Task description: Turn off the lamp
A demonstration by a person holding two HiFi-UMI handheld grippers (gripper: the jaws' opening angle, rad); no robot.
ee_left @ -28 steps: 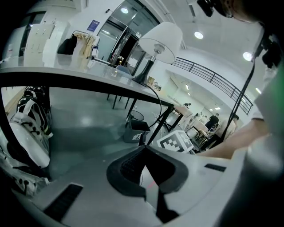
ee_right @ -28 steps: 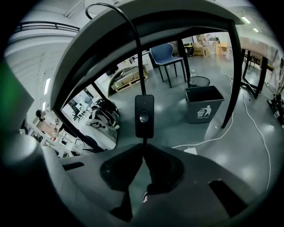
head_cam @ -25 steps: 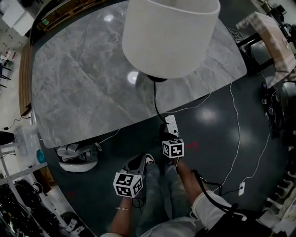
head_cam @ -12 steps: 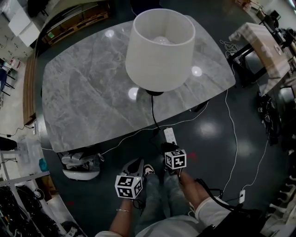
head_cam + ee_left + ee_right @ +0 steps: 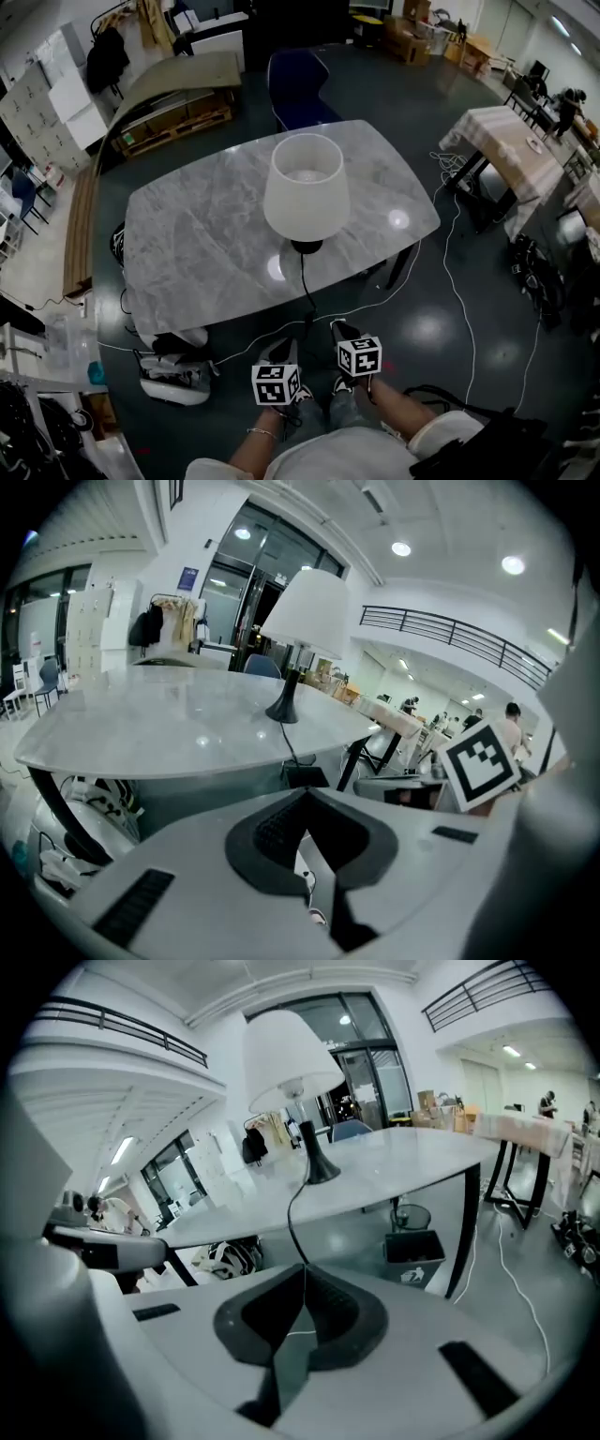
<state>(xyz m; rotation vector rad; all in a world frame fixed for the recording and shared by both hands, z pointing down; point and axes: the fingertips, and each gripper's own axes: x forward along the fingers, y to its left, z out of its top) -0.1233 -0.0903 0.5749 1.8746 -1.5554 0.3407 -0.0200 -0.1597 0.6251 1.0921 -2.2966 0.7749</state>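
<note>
The lamp [image 5: 305,192] has a white shade and a black foot [image 5: 307,247]; it stands near the front edge of the grey marble table [image 5: 197,234]. Its black cord [image 5: 304,286] drops over that edge to the floor. Both grippers hang low in front of the table, close to the person's legs and apart from the lamp. My left gripper [image 5: 279,354] is shut with nothing in it, jaws meeting [image 5: 305,794]. My right gripper [image 5: 343,332] is also shut and empty [image 5: 303,1267]. The lamp [image 5: 305,611] shows ahead in both gripper views, with its shade [image 5: 286,1049] above table height.
A blue chair [image 5: 298,89] stands behind the table. Beside the table's left leg lies a white machine [image 5: 173,375]. White cables [image 5: 459,281] run across the dark floor at right, near a second table [image 5: 506,150]. A small bin [image 5: 415,1252] sits under the table.
The head view has pulled up and back, so the lamp and table look smaller and farther. Both grippers have risen, the right more, and stay shut.
</note>
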